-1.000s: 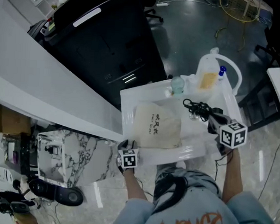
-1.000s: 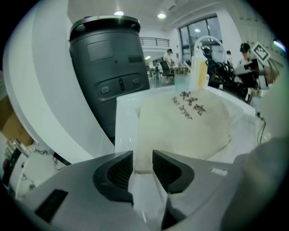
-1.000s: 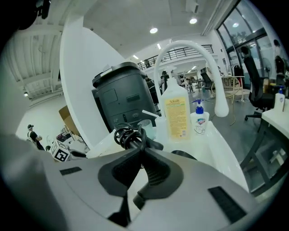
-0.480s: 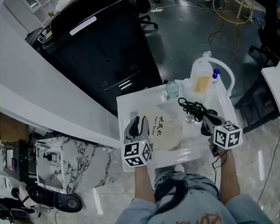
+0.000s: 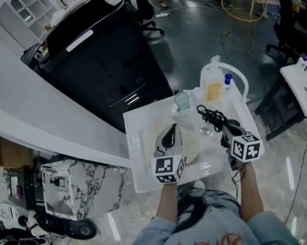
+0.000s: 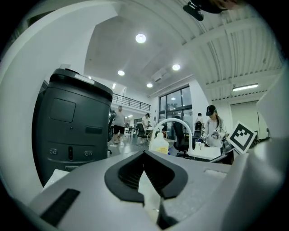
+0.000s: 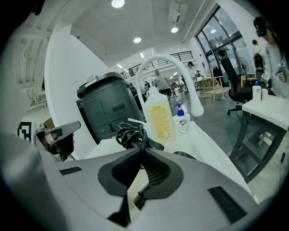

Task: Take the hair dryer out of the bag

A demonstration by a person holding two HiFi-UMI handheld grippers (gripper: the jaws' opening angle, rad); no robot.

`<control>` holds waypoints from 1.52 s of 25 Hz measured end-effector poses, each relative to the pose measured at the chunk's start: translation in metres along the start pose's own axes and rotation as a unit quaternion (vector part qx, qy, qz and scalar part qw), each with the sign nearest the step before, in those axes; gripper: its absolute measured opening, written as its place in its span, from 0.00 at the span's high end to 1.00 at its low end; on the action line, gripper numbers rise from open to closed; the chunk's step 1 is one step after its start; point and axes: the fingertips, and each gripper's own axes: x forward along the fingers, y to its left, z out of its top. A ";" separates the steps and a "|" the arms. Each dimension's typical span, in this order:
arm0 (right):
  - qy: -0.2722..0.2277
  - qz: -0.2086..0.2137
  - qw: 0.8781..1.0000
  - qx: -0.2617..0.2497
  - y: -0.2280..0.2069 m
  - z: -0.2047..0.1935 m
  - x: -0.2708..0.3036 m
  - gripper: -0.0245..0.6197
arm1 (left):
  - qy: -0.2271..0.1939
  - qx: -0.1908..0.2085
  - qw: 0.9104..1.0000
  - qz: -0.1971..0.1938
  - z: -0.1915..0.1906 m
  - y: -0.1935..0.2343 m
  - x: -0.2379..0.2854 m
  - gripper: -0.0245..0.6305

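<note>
Two grippers are held over a white counter (image 5: 140, 168). The right gripper (image 7: 143, 152) has its jaws clenched on the hair dryer (image 5: 221, 126). The black body of the dryer is pinched at the jaw tips, and its coiled cord is bunched just ahead of them. The dryer is thus held clear of the bag (image 5: 190, 146), off to that bag's right.

The bag, a cream cloth one, lies flat on the counter and is largely covered in the head view by the left gripper (image 6: 144, 155). That gripper is raised above it and pointed level. Its jaws are closed tip to tip. A pale sliver shows in the gap behind the tips, and it cannot be told whether this is cloth or counter.

Beyond the dryer stand a large jug with a yellow label (image 5: 213, 89) and a blue-capped pump bottle (image 5: 227, 81), under the arch of a white faucet (image 5: 244, 81). A clear cup (image 5: 182, 100) stands near the far edge of the bag. A tall black machine (image 5: 100, 59) stands beyond the counter.
</note>
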 end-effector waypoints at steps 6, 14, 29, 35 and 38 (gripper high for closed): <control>0.034 -0.028 0.999 0.029 -0.020 -0.018 0.018 0.92 | 0.040 -0.018 0.999 0.006 -0.033 0.002 -0.006 0.96; 0.101 -0.038 0.994 0.014 -0.039 -0.048 0.066 0.92 | 0.070 -0.018 0.997 0.016 -0.053 0.014 -0.015 0.96; 0.230 -0.086 0.969 -0.007 -0.058 -0.137 0.138 0.92 | 0.100 -0.033 0.994 0.028 -0.074 0.039 -0.017 0.96; 0.305 -0.135 0.942 -0.020 -0.068 -0.173 0.134 0.92 | 0.110 -0.031 0.993 0.025 -0.080 0.041 -0.019 0.96; 0.255 -0.102 0.961 -0.008 -0.057 -0.162 0.148 0.94 | 0.110 -0.029 0.993 0.022 -0.078 0.042 -0.018 0.96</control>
